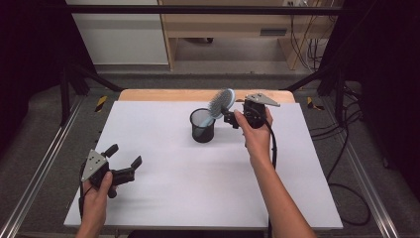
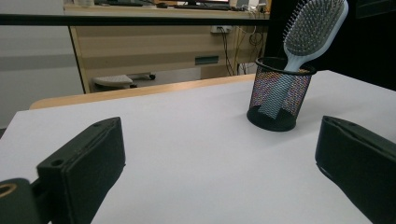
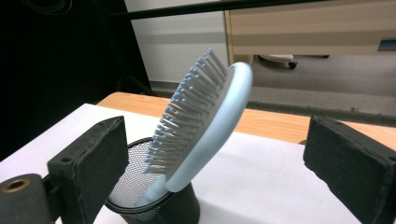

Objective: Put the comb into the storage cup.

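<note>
Right jaws stood open around the brush (image 3: 205,126) in the cup (image 3: 154,205), left jaws open, idle; brush judged light, stiff, best gripped by its smooth rim.

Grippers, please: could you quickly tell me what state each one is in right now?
Left gripper: open, holding nothing, low over the table.
Right gripper: open, jaws either side of the hairbrush standing in the mesh cup.
</note>
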A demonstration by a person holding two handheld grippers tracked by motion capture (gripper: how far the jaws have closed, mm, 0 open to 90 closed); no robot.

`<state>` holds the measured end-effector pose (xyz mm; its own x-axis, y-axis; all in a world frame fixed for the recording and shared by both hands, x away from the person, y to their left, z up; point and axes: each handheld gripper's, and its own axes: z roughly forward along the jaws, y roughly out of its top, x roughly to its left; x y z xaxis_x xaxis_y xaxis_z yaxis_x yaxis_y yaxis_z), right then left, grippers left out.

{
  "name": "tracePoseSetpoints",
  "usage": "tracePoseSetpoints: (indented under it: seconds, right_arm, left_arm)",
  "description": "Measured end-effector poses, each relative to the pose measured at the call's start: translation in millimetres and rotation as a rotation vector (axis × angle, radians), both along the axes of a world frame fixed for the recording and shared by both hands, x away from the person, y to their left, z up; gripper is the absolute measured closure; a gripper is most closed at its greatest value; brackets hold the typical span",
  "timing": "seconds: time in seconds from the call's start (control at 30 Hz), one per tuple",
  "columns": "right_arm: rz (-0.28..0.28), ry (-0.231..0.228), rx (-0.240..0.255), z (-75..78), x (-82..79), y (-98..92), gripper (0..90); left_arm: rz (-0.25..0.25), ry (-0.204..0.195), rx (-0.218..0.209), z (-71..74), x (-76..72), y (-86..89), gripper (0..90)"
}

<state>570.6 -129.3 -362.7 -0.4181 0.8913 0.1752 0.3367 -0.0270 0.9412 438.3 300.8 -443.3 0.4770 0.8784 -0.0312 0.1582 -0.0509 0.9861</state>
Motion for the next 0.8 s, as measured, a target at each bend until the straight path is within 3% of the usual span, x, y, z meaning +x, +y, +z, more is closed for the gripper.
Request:
tracePoseSetpoints:
  seconds: [0.23,0.67,0.8]
  right_arm:
    - [-0.006,-0.032,-0.010,6.6,-5.1,-9.9,6.6]
    - [-0.045,-0.096,-0.090,8.4,-11.1,-26.5,6.3]
    - [-0.058,-0.109,-0.085,8.4,-13.0,-33.5,6.7]
  left_arm:
    - [0.000,0.001,0.000,0.0,-0.1,0.1,1.6]
    - [-0.004,-0.001,0.000,-0.2,-0.6,1.1,1.6]
    - [-0.003,-0.002,0.002,-0.4,-0.7,1.9,1.6]
